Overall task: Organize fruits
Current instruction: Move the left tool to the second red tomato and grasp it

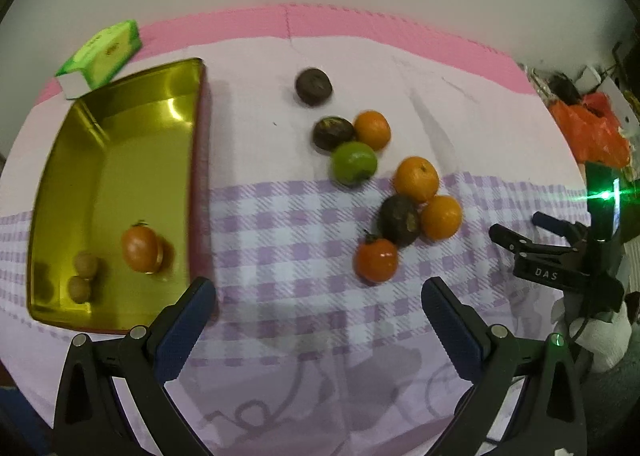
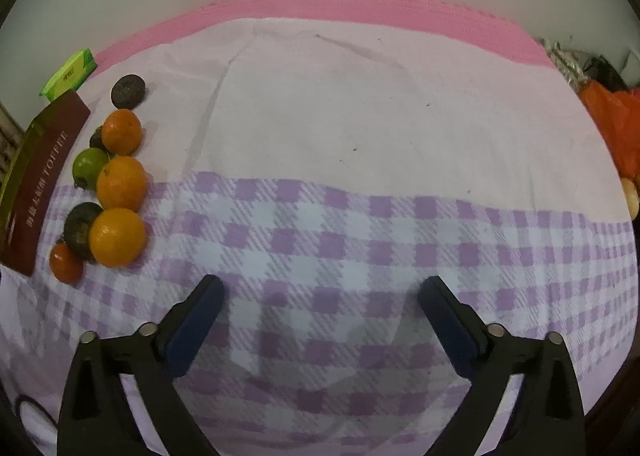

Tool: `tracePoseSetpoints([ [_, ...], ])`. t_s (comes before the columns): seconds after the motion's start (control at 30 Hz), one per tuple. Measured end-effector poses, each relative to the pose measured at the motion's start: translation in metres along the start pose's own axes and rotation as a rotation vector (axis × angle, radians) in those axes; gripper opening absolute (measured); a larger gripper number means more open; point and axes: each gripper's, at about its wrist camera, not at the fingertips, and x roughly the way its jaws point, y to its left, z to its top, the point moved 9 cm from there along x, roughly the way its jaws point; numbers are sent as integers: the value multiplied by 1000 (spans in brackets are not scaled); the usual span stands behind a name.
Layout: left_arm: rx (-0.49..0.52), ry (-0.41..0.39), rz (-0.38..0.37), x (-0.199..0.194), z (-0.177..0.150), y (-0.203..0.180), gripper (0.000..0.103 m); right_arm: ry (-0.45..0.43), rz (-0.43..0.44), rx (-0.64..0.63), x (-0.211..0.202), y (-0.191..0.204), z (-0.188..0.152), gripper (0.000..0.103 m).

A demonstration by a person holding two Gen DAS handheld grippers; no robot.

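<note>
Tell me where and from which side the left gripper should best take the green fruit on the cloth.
Probably from above, pads on the bare lower-left and upper-right flanks of the green fruit. A dark fruit and an orange touch its far side. The left gripper is open.

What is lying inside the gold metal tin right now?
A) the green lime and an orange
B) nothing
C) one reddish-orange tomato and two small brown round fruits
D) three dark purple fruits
C: the left wrist view shows the reddish-orange tomato and two small brown round fruits inside the gold metal tin.
</note>
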Motion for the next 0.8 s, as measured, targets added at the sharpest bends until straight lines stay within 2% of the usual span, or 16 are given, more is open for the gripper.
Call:
tracePoseSetpoints([
  [0.23, 36, 49, 21, 27, -5, -20, 102, -17, 2, -22, 1, 2, -3, 103],
  [0.57, -3, 89, 67, 47, -2, -17, 100, -21, 1, -20, 0, 2, -2, 103],
  [0.73, -10, 108, 82, 54, 2, -18, 89, -26, -1, -18, 0, 3, -3, 103],
  [0.8, -9, 114, 80, 57, 3, -20, 82, -28, -1, -17, 0, 3, -4, 103],
])
